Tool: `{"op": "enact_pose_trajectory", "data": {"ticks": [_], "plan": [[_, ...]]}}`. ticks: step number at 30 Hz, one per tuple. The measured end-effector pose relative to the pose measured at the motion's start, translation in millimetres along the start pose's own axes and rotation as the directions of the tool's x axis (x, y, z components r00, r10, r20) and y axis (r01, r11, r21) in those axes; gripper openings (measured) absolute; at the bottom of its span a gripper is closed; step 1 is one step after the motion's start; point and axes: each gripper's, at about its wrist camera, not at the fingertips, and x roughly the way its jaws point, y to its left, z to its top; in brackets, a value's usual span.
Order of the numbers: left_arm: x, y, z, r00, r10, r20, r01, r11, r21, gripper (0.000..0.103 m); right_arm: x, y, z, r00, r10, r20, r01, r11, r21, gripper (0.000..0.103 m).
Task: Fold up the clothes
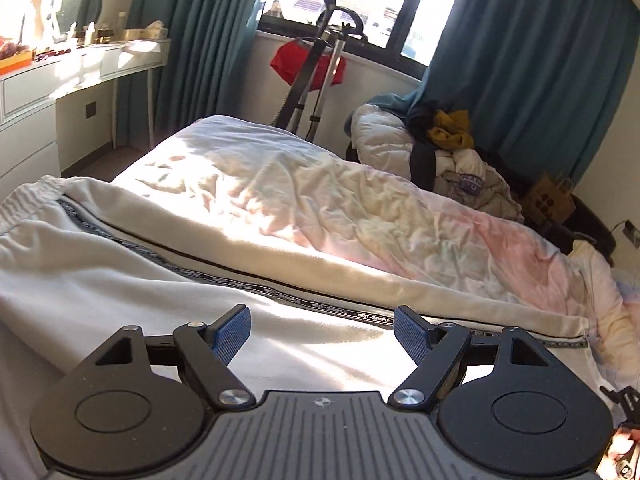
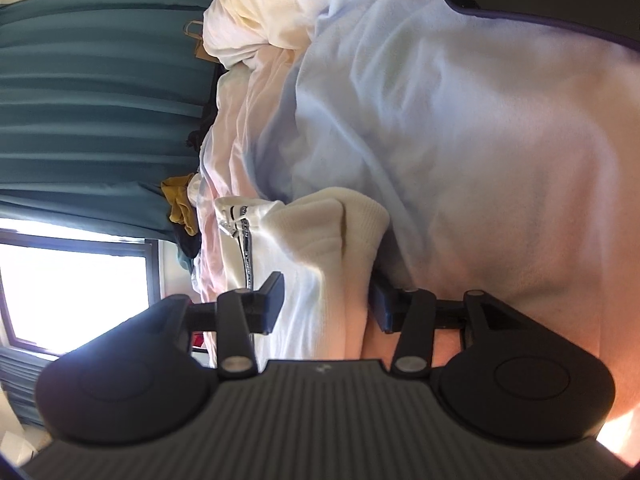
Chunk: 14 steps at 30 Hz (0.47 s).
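Left wrist view: left gripper [image 1: 322, 330] with blue pads [image 1: 229, 330] spread wide apart, nothing between them, hovering over white trousers [image 1: 120, 280] laid flat on the bed [image 1: 280, 184]. Elastic waistband at nine o'clock; dark lettered side stripe [image 1: 280, 292] running from nine towards four o'clock. Teal curtains [image 1: 520, 60] at one o'clock, heap of clothes [image 1: 448, 136] just below them.

Right wrist view, rolled sideways: right gripper [image 2: 326, 302] with jaws partly apart, pads not pressing. Folded cuff end of the trousers [image 2: 320, 240] bunched between the fingers [image 2: 272, 300], at the frame's centre. Pale duvet [image 2: 460, 140] at one o'clock, window [image 2: 72, 288] at nine.
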Motion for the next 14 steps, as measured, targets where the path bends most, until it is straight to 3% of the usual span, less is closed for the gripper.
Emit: {"op": "enact_pose_trajectory", "data": {"ticks": [7, 14], "plan": [[76, -59, -21, 0.999, -0.017, -0.031, 0.019, 0.996, 0.09, 0.08, 1, 4, -1, 0.999, 0.032, 0.012, -0.031, 0.997, -0.067, 0.049], [135, -74, -50, 0.996, -0.003, -0.087, 0.019, 0.983, 0.182, 0.08, 2, 9, 0, 0.997, 0.03, 0.066, -0.019, 0.986, -0.167, 0.045]]}}
